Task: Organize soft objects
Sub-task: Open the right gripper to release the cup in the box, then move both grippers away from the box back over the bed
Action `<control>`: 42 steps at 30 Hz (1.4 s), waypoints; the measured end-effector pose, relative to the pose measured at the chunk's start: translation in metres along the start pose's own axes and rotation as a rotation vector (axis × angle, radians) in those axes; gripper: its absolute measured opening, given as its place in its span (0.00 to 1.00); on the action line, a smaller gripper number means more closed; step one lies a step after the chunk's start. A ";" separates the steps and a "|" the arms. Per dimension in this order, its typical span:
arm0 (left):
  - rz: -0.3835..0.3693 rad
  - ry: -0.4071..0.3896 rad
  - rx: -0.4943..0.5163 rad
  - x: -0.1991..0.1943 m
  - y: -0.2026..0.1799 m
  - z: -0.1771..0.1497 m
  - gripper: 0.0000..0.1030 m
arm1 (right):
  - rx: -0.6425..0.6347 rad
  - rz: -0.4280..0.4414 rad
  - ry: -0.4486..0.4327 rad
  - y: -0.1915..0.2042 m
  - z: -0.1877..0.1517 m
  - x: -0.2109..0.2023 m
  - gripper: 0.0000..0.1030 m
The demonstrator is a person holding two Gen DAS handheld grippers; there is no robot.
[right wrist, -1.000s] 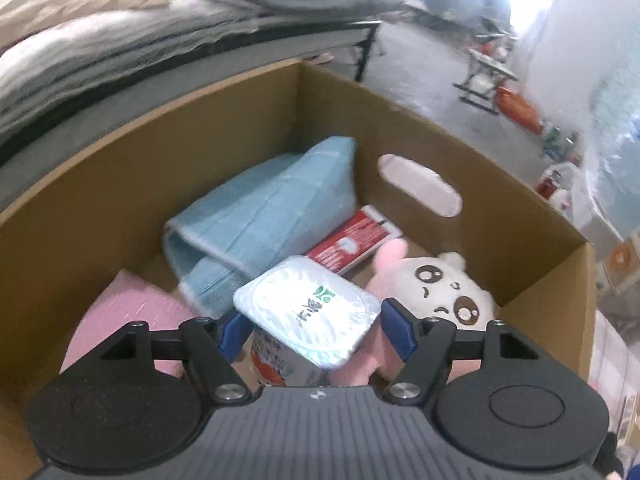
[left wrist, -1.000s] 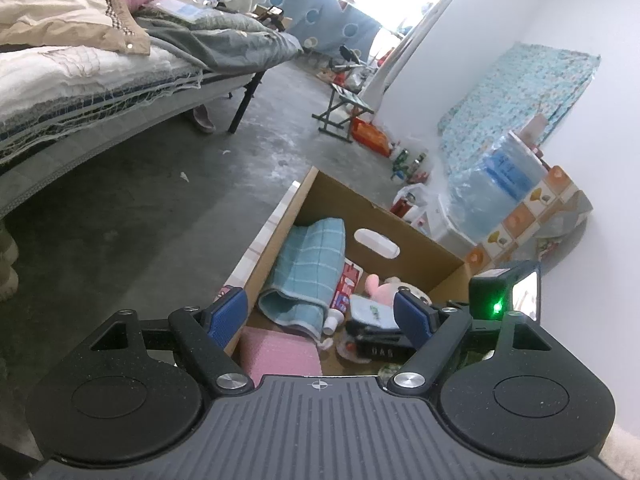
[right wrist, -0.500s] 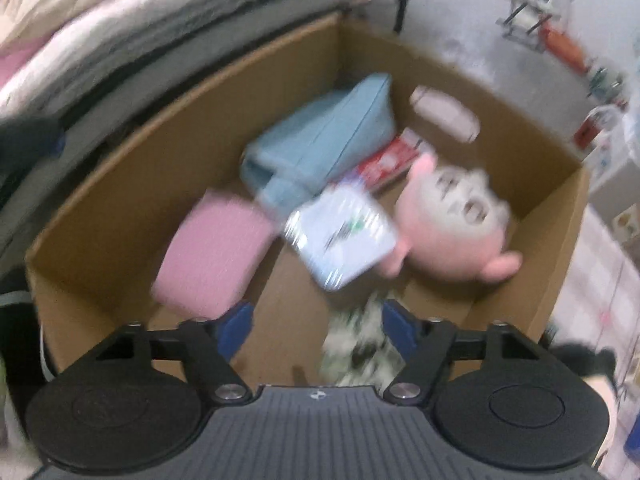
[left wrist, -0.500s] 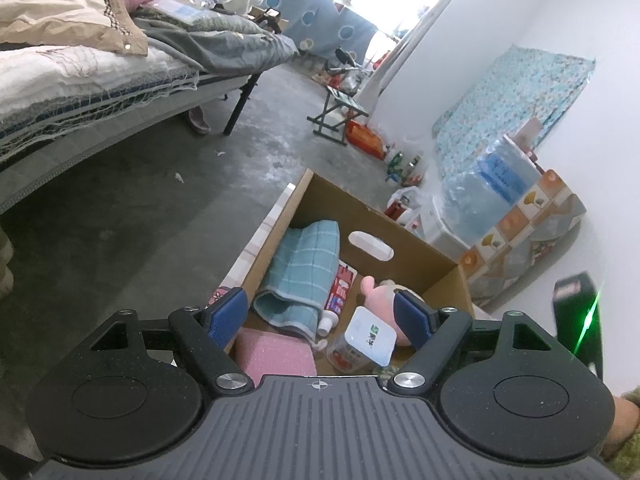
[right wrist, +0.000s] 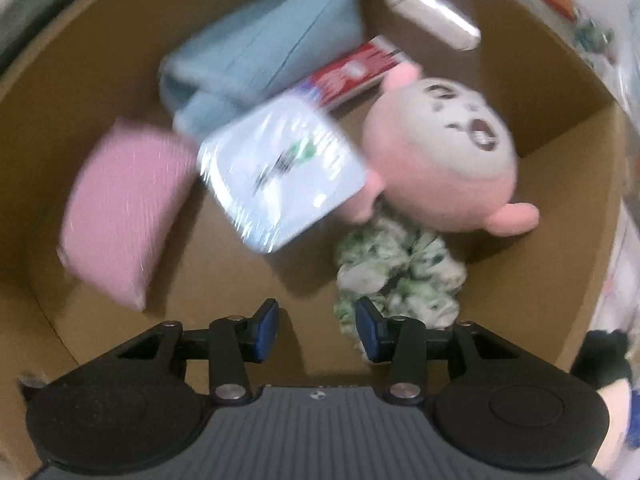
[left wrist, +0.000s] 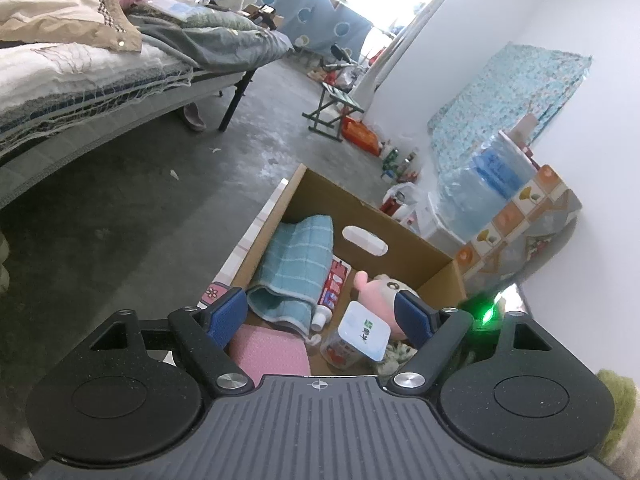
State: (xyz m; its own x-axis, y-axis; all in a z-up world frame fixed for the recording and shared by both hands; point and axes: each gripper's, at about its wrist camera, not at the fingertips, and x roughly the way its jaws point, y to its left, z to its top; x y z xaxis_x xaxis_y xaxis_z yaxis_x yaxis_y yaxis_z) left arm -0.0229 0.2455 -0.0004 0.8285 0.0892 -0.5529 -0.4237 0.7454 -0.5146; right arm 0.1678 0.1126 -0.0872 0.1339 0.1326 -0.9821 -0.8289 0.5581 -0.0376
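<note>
We look down into the cardboard box [right wrist: 560,152] from the right wrist view; the frame is motion-blurred. The right gripper [right wrist: 316,326] hangs over the box's near end with its fingers parted and nothing between them; the right finger pad sits just beside the green-and-white scrunchie [right wrist: 396,268], and we cannot tell whether they touch. The pink plush toy [right wrist: 440,160] lies face up against the right wall, touching the scrunchie's far edge. A foil-lidded cup [right wrist: 280,172] rests in the middle, overlapping the plush's left side. The pink pad [right wrist: 124,208] leans at the left wall. The folded blue towel [right wrist: 264,52] lies at the far left, with a red toothpaste tube [right wrist: 352,72] beside it.

From the left wrist view, we hold the left gripper [left wrist: 320,314] above and behind the box [left wrist: 400,236], fingers spread wide and empty. The box stands on the concrete floor [left wrist: 140,200]. A bed [left wrist: 80,80] with heaped bedding is at the left, well apart from the box. A water jug [left wrist: 492,188] stands by the white wall beyond it.
</note>
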 end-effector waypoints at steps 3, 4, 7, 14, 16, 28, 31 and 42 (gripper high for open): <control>0.004 0.003 0.010 0.000 -0.003 -0.001 0.80 | 0.057 0.063 -0.074 -0.012 -0.008 -0.020 0.43; 0.004 0.003 0.012 -0.001 -0.003 -0.001 0.80 | 0.062 0.089 -0.102 -0.014 -0.013 -0.028 0.43; 0.006 0.001 0.027 -0.002 -0.007 -0.002 0.83 | 0.077 0.150 -0.228 -0.016 -0.040 -0.060 0.53; 0.002 0.006 0.131 -0.006 -0.036 -0.012 0.96 | 0.164 0.159 -0.583 -0.017 -0.124 -0.139 0.80; 0.001 0.004 0.184 -0.009 -0.048 -0.018 0.98 | 0.211 0.151 -0.694 -0.018 -0.160 -0.153 0.80; -0.069 0.070 0.497 -0.019 -0.155 -0.068 1.00 | 0.562 -0.077 -1.039 -0.042 -0.346 -0.171 0.80; -0.096 0.103 0.575 -0.019 -0.191 -0.085 1.00 | 0.634 -0.097 -1.105 -0.060 -0.382 -0.166 0.80; -0.194 0.228 0.626 0.013 -0.330 -0.104 1.00 | 0.656 -0.125 -1.170 -0.142 -0.429 -0.180 0.80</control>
State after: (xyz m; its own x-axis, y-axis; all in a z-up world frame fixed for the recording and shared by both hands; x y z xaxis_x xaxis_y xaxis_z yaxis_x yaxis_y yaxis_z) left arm 0.0901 -0.0682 0.0938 0.7413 -0.1742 -0.6482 0.0724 0.9808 -0.1808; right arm 0.0285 -0.3425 0.0159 0.8433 0.4843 -0.2330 -0.4101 0.8601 0.3034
